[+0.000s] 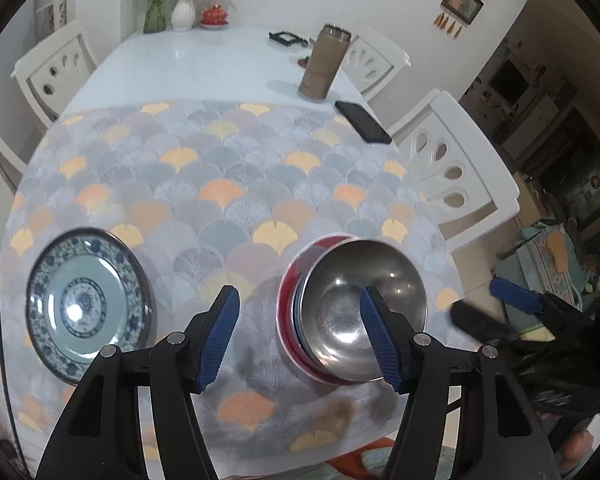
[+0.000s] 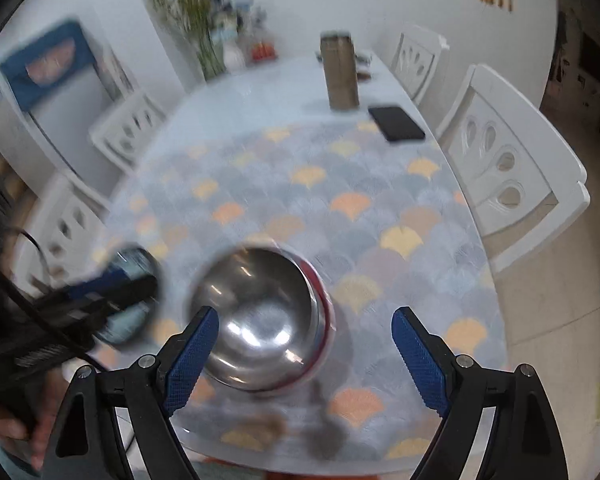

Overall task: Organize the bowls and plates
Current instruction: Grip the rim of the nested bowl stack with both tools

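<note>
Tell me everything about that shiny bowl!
The shiny bowl is round, silvery metal, bright inside with light glints and nothing in it. Its outside looks red, with bands showing along one side, so it may be nested in another bowl; I cannot tell for sure. It sits upright on the patterned tablecloth, right of the blue-and-white plate and apart from it. Both tongs stand open above it; neither touches it.

the right wrist view is motion-blurred; the left gripper smears across and mostly hides the plate there.
</note>
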A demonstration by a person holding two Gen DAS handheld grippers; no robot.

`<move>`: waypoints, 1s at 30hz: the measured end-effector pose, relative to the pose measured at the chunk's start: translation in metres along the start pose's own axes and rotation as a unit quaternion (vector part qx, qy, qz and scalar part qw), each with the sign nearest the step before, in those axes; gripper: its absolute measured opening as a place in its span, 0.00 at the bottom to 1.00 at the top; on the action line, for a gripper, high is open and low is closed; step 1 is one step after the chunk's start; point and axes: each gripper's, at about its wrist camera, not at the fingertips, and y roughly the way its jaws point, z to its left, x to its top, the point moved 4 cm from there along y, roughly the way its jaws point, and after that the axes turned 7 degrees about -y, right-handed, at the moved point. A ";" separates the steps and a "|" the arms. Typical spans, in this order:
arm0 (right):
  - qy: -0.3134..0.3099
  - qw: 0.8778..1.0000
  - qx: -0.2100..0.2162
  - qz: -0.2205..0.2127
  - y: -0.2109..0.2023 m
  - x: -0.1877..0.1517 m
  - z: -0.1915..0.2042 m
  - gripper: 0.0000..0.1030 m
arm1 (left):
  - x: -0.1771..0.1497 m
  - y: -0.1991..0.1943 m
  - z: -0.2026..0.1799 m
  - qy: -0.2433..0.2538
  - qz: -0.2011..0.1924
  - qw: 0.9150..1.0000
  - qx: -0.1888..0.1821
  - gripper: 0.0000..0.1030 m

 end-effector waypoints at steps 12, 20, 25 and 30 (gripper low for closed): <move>-0.010 0.998 0.000 0.056 0.044 -0.008 -0.004 0.84 | -0.015 0.042 0.018 -0.038 0.051 0.998 0.005 0.58; -0.009 0.996 0.014 0.092 0.079 -0.013 -0.010 0.84 | -0.024 0.072 0.027 -0.056 0.091 0.994 0.007 0.54; -0.006 0.994 0.023 0.105 0.091 -0.013 -0.013 0.84 | -0.026 0.085 0.027 -0.072 0.108 0.992 -0.007 0.49; -0.014 0.993 0.038 0.112 0.100 -0.008 -0.012 0.84 | -0.027 0.094 0.026 -0.085 0.119 0.989 -0.022 0.42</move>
